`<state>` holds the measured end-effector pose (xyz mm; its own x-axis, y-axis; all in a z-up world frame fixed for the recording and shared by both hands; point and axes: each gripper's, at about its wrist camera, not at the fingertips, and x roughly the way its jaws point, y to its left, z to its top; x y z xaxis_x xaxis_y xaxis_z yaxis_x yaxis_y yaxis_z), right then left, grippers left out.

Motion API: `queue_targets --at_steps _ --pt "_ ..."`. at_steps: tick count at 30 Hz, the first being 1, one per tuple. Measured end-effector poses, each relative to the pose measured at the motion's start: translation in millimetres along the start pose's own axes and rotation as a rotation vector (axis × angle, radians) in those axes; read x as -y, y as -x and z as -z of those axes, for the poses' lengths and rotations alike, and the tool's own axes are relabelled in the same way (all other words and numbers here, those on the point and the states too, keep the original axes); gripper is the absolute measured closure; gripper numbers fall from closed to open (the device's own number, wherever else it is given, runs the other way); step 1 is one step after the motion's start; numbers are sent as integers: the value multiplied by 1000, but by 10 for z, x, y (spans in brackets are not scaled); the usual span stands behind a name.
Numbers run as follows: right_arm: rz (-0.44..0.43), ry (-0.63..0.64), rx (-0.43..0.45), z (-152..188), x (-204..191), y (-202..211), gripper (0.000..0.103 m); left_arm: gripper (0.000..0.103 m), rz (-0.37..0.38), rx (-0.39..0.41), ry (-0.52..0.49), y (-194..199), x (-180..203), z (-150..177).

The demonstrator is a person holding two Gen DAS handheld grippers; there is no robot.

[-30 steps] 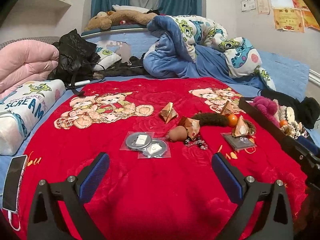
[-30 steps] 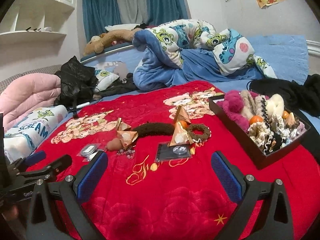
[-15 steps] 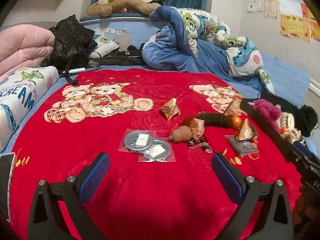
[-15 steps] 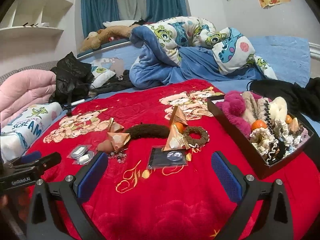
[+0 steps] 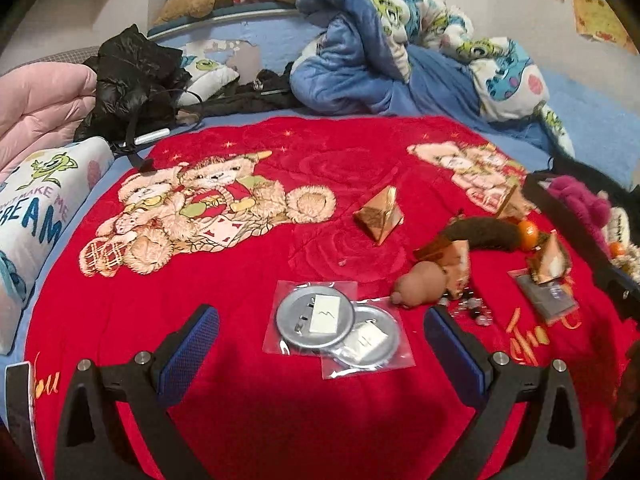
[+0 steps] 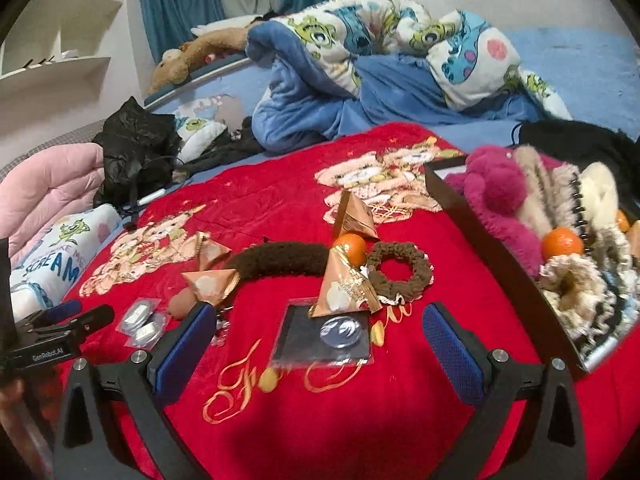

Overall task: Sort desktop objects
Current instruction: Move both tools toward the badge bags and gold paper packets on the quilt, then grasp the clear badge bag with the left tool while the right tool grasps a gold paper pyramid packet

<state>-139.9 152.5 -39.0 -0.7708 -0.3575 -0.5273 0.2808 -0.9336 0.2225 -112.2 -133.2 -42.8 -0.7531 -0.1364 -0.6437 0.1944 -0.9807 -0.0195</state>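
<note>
Left gripper (image 5: pixel 322 336): jaws spread wide, holding nothing, low over the red blanket (image 5: pixel 248 400).
Nearest item: two bagged round badges (image 5: pixel 338 326), overlapping, lying flat directly ahead between the fingers (pair's long axis slants toward the right finger).
Right gripper (image 6: pixel 314 338): also wide apart and empty; a flat clear packet (image 6: pixel 326 334) lies between its fingers.
Destination: dark tray (image 6: pixel 496 264) at far right, already full of scrunchies, nearer the right hand.
Judgement: either gripper need only descend and close.
</note>
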Motion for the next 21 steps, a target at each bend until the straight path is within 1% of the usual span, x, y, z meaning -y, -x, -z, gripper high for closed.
queue_targets --at_steps 3,5,10,12,14,17,21 --pt "-24 -17 -33 -41 64 -163 0 1 2 -18 -3 -133 -7 -11" --pt "-31 -17 -47 -61 82 -248 4 1 3 -42 2 -245 -14 -6" --pt "-57 16 -89 -85 69 -477 13 1 11 -132 27 -525 -73 -13" --pt "-72 31 -108 -82 60 -553 13 1 4 -145 35 -593 -90 -17" --pt "-83 35 -118 -79 64 -608 21 1 1 -160 40 -671 -103 -28" --pt "-96 20 -128 -80 118 -668 26 1 10 -172 48 -754 -120 -42" --pt "-97 15 -138 -102 152 -740 29 0 10 -174 47 -827 -117 -50"
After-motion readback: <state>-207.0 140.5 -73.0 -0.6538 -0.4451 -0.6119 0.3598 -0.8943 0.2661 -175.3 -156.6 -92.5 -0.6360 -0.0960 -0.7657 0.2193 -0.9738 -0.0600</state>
